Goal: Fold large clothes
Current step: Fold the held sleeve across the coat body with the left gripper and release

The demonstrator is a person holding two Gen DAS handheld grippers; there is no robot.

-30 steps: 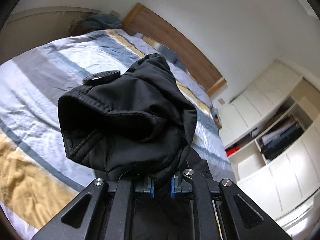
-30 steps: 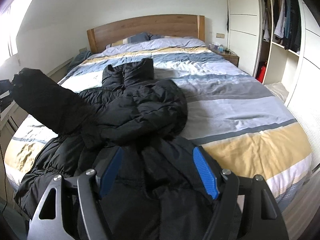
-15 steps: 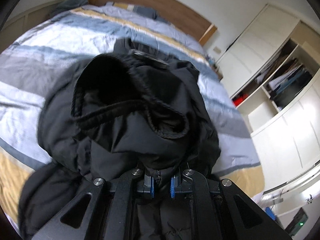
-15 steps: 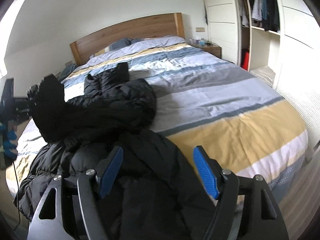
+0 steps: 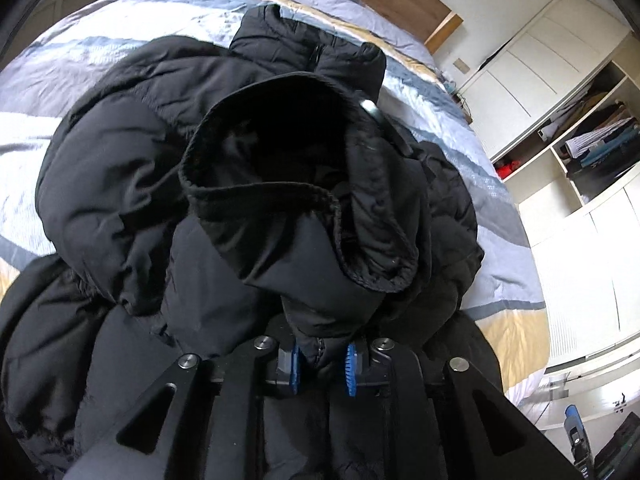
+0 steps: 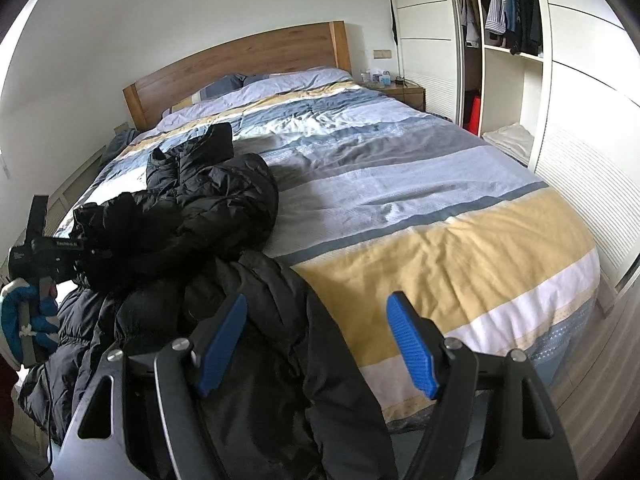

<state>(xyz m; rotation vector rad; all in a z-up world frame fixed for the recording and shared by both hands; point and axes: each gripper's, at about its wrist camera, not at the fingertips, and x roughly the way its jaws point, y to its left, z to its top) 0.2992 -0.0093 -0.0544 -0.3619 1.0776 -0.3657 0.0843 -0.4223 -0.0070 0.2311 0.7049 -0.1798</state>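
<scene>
Two grippers are in my views, and only one has anything in it. My left gripper (image 5: pixel 322 366) pinches a fold of the black jacket (image 5: pixel 248 208) between its blue pads, right below the sleeve cuff (image 5: pixel 296 184), whose dark opening gapes toward the camera. From the right wrist view I see the left gripper (image 6: pixel 86 250) at the far left edge, held in a blue-gloved hand (image 6: pixel 24 322), with the sleeve end bunched at its tip.

My right gripper (image 6: pixel 316 344) has its fingers (image 6: pixel 412 344) spread wide, nothing between them; it hangs above the jacket's near edge, where the fabric spills over the foot of the bed (image 6: pixel 460 248).

The jacket (image 6: pixel 208 216) lies heaped on the left half of the striped duvet, collar end toward the wooden headboard (image 6: pixel 240 64), the right half of the duvet bare.

As for storage, the open wardrobe (image 6: pixel 508 60) on the right holds hanging shirts and dark clothes at the top, a folded pale cloth (image 6: pixel 508 138) on a lower shelf, and something red (image 6: pixel 476 110) down in the narrow bay beside it. In the left wrist view its shelves (image 5: pixel 592 148) show stacked folded clothes. A nightstand (image 6: pixel 400 92) beside the headboard carries a few small items I cannot make out.
</scene>
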